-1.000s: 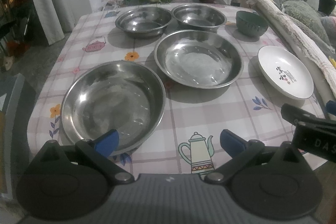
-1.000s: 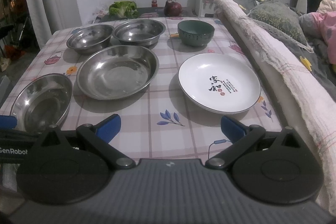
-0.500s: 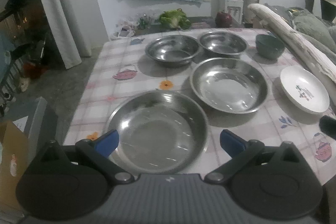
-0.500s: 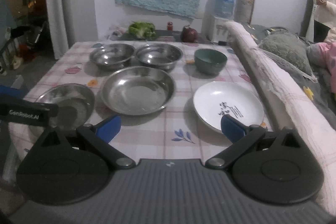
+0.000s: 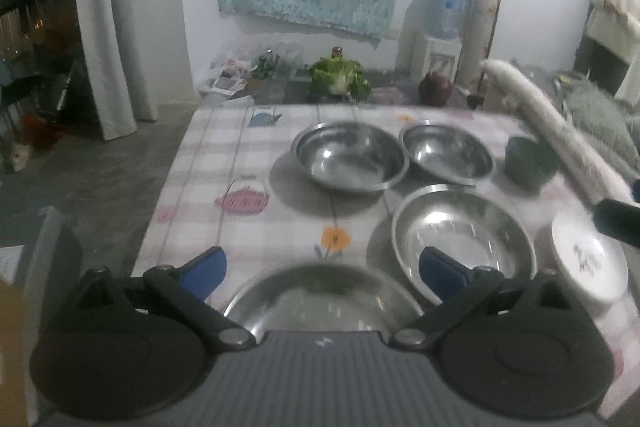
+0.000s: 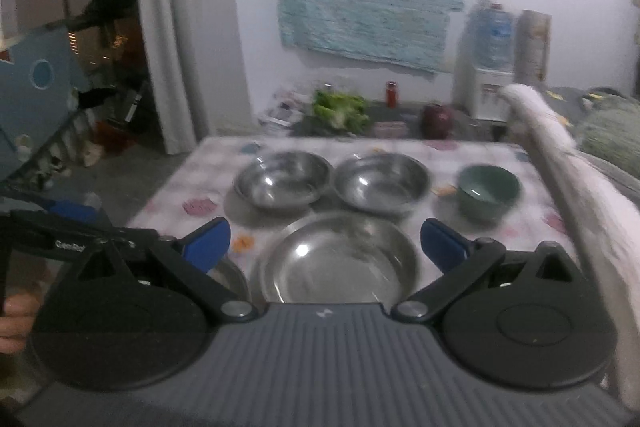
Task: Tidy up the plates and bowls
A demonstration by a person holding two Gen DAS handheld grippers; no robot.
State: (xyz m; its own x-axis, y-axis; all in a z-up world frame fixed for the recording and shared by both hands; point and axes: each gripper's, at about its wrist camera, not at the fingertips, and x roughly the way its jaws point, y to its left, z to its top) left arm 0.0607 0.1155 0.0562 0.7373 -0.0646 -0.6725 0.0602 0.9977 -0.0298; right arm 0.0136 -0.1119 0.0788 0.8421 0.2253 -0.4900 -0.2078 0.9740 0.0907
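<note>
Cabbage and water jug behind table; rolled bedding along right edge. Nothing blocks dishes. L gripper jaws wide, empty, over near steel plate. R gripper also spread, empty, above mid steel plate. Green bowl far right. Vs 0.5 s ago: both cams pulled back, higher.

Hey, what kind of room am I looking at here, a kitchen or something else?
Probably a lived-in room in a home rather than a proper kitchen. A table with a patterned cloth holds steel bowls, a water dispenser stands by the wall, and bedding lies right beside the table.
</note>
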